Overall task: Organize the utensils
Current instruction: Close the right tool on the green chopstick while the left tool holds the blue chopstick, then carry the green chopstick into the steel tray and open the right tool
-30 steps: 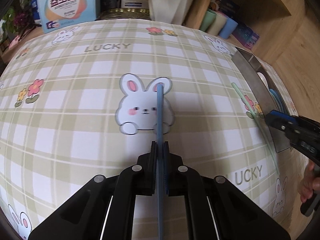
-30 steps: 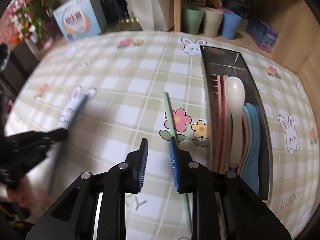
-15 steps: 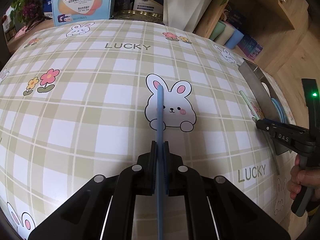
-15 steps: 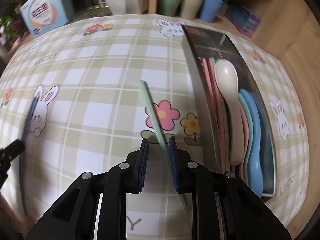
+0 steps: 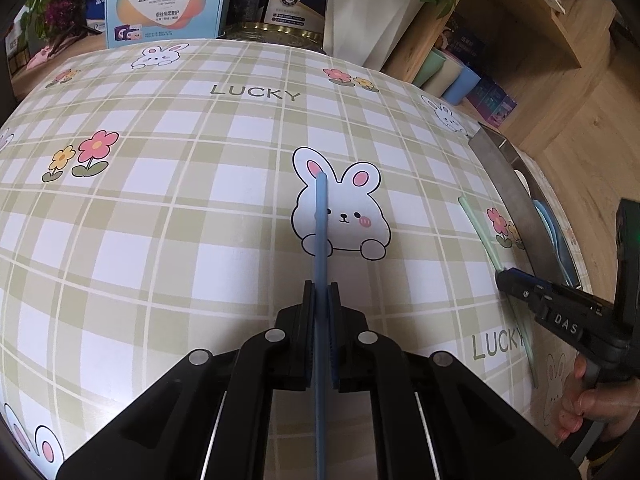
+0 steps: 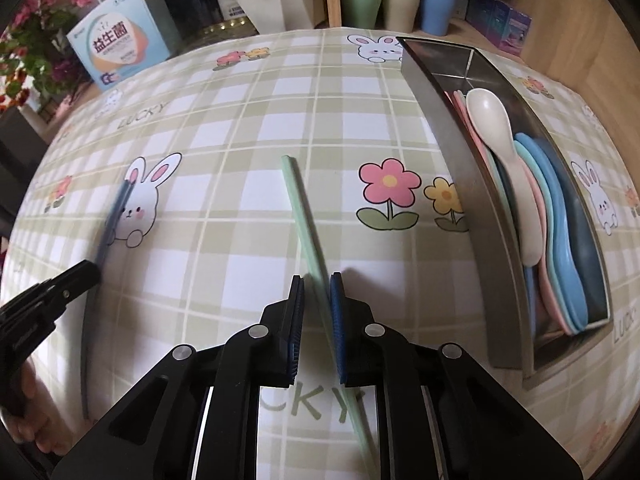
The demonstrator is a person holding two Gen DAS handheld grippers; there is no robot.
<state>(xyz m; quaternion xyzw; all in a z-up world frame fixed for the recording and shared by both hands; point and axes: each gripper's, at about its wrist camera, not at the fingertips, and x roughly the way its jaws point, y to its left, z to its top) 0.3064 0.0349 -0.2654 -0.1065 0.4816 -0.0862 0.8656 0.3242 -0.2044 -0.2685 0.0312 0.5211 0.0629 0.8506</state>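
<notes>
On the bench (image 6: 240,128), beside the steel tray (image 6: 448,136) of spoons, centre the green chopstick (image 6: 304,216) between the pads before squeezing the right tongs (image 6: 316,300), which stand slightly apart astride it, apparently touching one pad. Left tongs (image 5: 321,300) are clamped on the blue chopstick (image 5: 321,224), well apart from the tray.
</notes>
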